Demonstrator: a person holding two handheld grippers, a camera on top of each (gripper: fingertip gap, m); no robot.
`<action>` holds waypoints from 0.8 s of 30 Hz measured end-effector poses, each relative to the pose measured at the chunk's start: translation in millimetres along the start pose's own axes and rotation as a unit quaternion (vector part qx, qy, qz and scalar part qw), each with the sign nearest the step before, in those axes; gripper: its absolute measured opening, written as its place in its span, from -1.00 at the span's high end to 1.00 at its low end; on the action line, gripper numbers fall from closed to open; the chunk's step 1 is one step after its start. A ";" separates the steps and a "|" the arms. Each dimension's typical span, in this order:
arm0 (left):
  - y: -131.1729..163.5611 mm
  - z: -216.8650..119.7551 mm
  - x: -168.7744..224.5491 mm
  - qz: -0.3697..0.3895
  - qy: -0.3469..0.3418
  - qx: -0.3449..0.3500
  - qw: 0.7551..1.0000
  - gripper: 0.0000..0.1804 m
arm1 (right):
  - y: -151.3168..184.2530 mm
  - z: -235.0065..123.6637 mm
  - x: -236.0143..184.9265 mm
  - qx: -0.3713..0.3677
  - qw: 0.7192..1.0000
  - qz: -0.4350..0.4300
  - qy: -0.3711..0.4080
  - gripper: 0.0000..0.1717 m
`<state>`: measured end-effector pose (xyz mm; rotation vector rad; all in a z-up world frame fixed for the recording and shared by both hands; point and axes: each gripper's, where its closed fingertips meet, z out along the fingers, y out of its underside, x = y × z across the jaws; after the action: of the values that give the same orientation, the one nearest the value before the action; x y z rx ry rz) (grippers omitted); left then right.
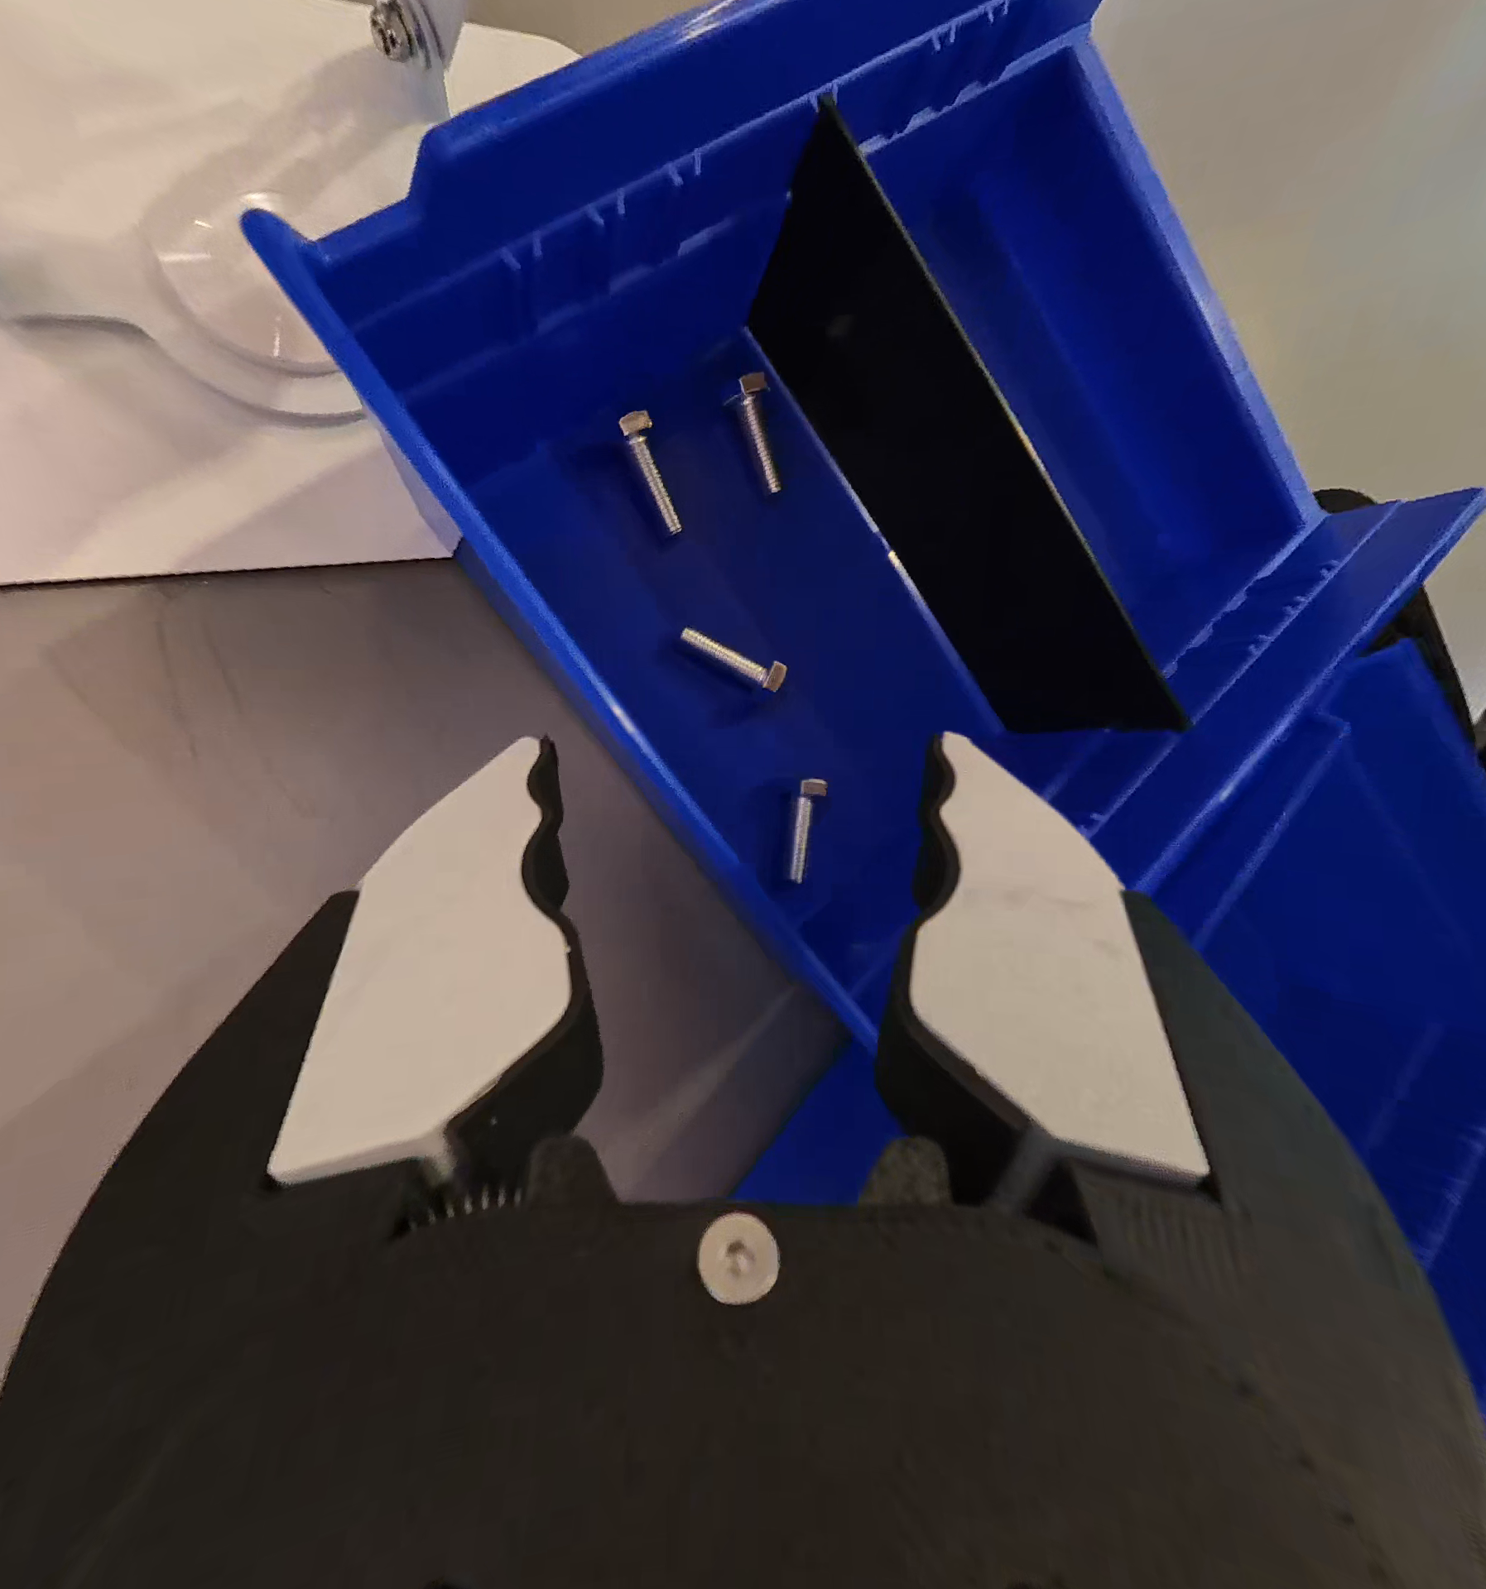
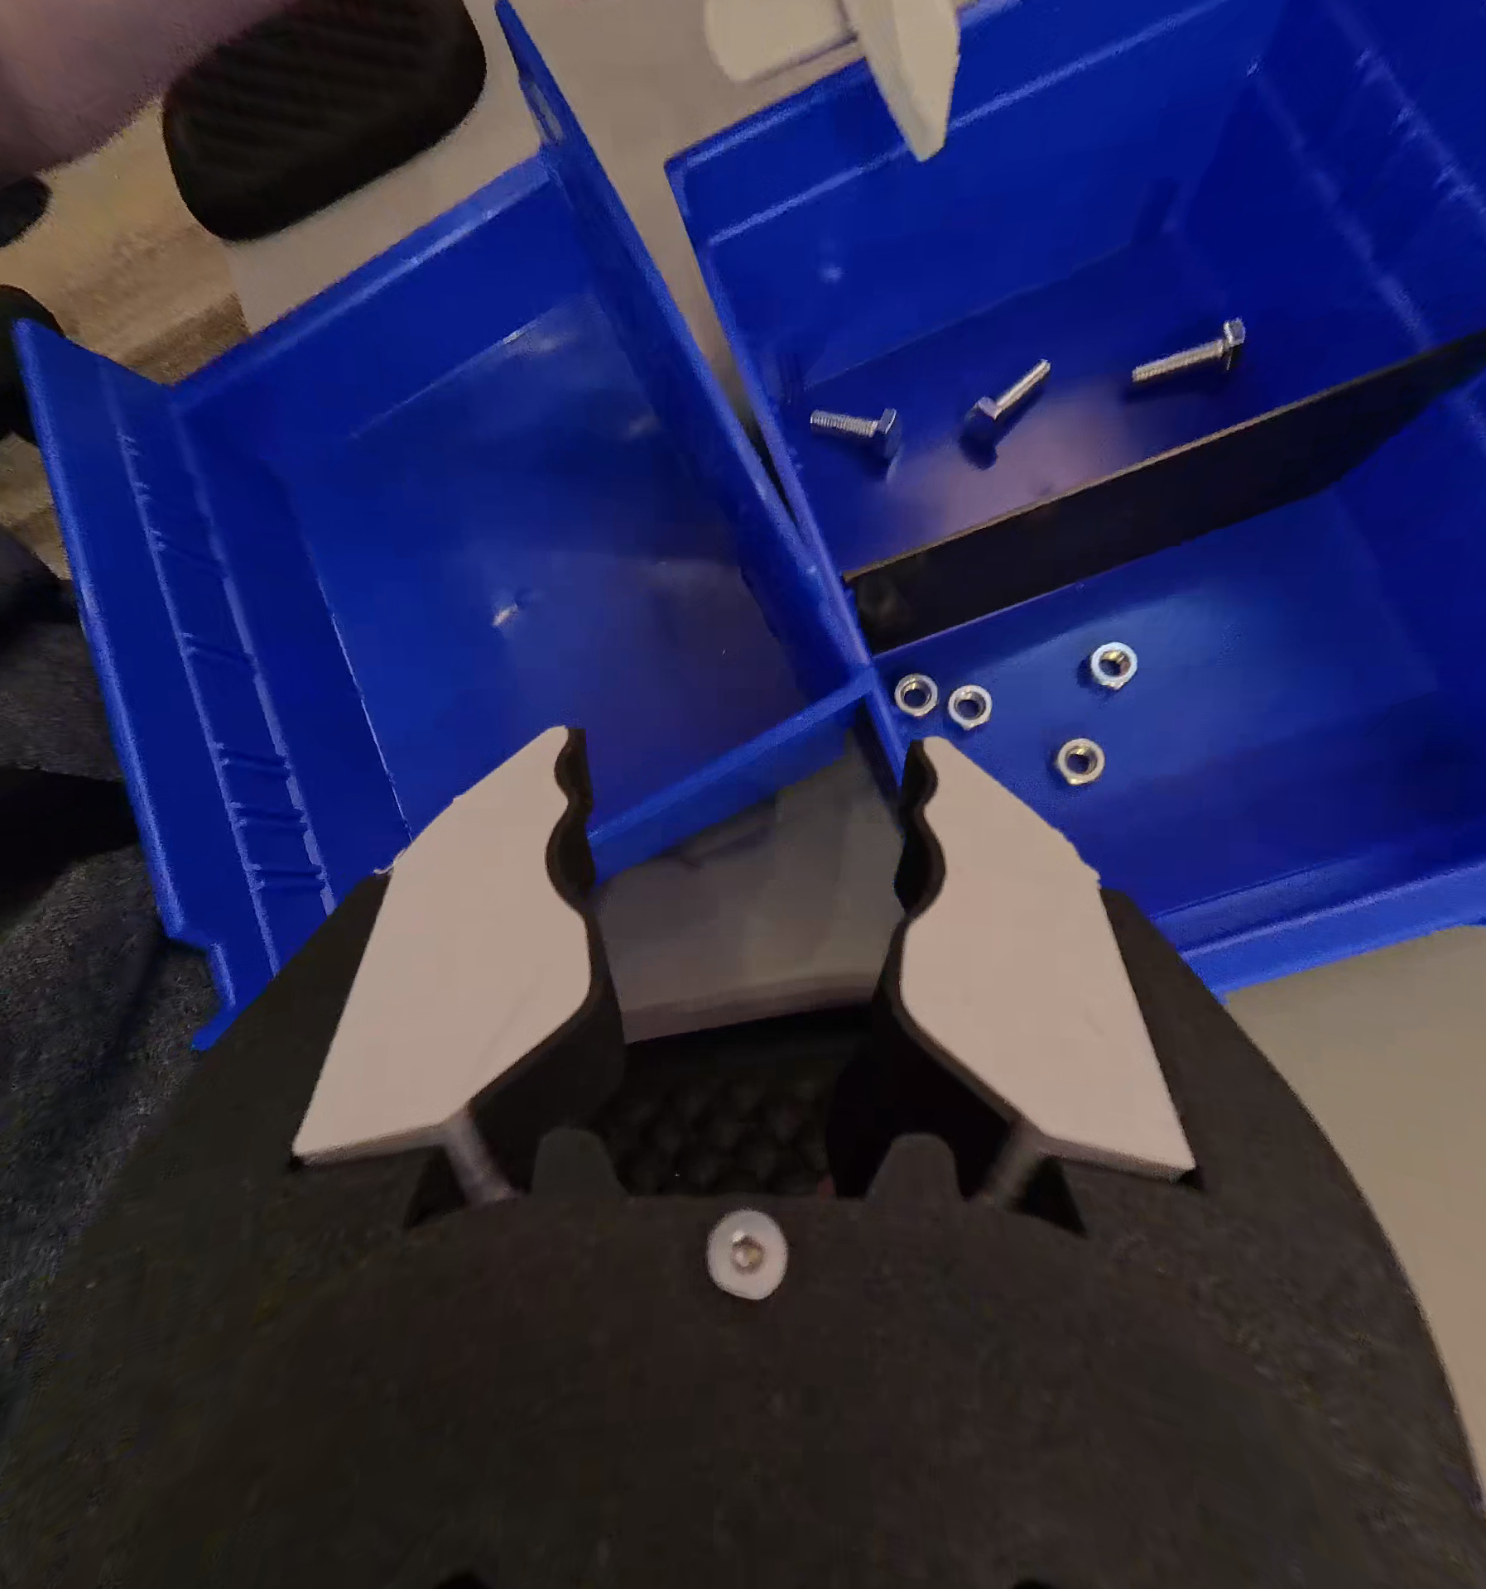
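**A:** Left gripper (image 1: 743, 765) is spread wide with nothing in it, straddling the near wall of the blue plastic bin (image 1: 550, 284). Four silver hex bolts (image 1: 735, 658) lie inside, left of a black divider (image 1: 937, 430); the nearest one's long axis runs near-to-far, head at the far end.

**B:** Right gripper (image 2: 743, 757) is wide open too, bare, over the corner where a second blue bin (image 2: 429, 481) meets the first. Four silver nuts (image 2: 1079, 761) lie flat just right of it.
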<state>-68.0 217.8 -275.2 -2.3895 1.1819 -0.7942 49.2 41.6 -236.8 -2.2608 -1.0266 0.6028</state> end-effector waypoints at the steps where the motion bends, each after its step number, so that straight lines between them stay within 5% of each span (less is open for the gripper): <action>1: -1.8 3.3 3.0 -0.005 0.012 0.002 1.000 0.15 | 2.7 2.7 -3.7 -0.005 1.000 0.004 0.000 0.21; 7: 6.2 19.8 -6.3 0.021 -0.032 -0.043 0.998 0.36 | 17.8 26.6 -19.7 -0.034 0.999 0.012 -0.003 0.27; 16: 9.7 16.1 -13.2 0.024 -0.046 -0.059 0.997 0.43 | 29.3 41.0 -26.3 -0.064 0.998 0.004 -0.014 0.58; 24: 24.8 -4.6 -43.2 0.002 -0.071 -0.067 0.995 0.51 | 31.7 38.7 -26.0 -0.078 0.997 -0.010 -0.010 0.61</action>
<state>-107.2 237.8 -299.0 -2.5039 1.2152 -0.5491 26.6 16.4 -281.9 -2.3811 -1.1405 0.5544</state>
